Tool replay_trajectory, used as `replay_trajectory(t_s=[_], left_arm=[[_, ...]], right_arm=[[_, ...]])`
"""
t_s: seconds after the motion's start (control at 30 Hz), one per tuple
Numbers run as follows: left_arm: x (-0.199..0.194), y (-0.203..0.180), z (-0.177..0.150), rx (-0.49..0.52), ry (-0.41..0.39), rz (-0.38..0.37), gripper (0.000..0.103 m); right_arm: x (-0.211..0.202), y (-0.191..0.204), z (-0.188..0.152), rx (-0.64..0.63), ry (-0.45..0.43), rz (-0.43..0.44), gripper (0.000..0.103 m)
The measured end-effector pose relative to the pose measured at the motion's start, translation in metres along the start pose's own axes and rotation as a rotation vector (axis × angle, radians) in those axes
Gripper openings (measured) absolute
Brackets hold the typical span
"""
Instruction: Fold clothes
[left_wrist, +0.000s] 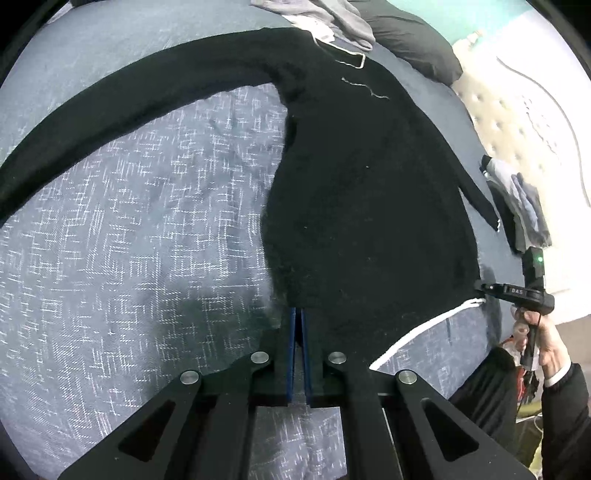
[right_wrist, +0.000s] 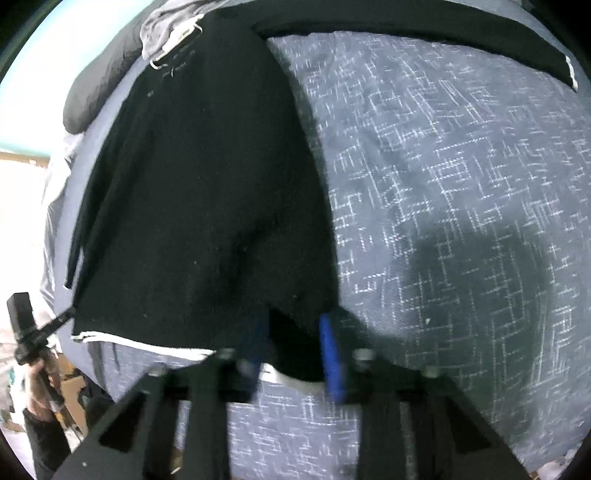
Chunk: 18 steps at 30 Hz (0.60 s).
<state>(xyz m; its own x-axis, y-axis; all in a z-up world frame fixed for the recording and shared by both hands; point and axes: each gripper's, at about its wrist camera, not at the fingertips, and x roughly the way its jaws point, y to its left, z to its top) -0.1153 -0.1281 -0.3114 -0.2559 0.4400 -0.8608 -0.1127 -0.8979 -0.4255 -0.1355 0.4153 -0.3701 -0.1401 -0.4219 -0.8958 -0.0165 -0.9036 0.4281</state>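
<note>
Through the left wrist camera we are looking at a black sweater (left_wrist: 369, 192) lying spread on the grey-blue patterned bed cover (left_wrist: 129, 240), one long sleeve (left_wrist: 129, 99) stretching away to the left and the white-trimmed hem curving along the near side. Our left gripper (left_wrist: 298, 321) is pressing its blue-padded fingers almost flat together at the sweater's near left edge, pinching the fabric there. At the far right, the person's hand (left_wrist: 543, 339) is holding the other gripper's handle beside the hem corner. A pile of other clothes (left_wrist: 325, 18) is sitting beyond the collar. Through the right wrist camera, which is blurred, we are seeing the same sweater (right_wrist: 207, 184) filling the left half, with the bed cover (right_wrist: 461, 184) to the right. Our right gripper (right_wrist: 291, 347) is standing with its blue fingers parted, a flap of the black hem lying between them; we cannot tell whether they are touching it.
</note>
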Motion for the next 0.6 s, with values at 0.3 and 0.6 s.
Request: replay_trajectory(t_s=[0.3, 0.6], left_arm=[[-0.024, 0.001, -0.002, 0.018, -0.029, 0.027, 0.003], [-0.028, 0.016, -0.013, -0.007, -0.006, 0.075, 0.000]], right_arm=[[-0.067, 0.043, -0.015, -0.168, -0.089, 0.026, 0.005], [-0.044, 0.064, -0.033, -0.220, 0.000, -0.016, 0.005]])
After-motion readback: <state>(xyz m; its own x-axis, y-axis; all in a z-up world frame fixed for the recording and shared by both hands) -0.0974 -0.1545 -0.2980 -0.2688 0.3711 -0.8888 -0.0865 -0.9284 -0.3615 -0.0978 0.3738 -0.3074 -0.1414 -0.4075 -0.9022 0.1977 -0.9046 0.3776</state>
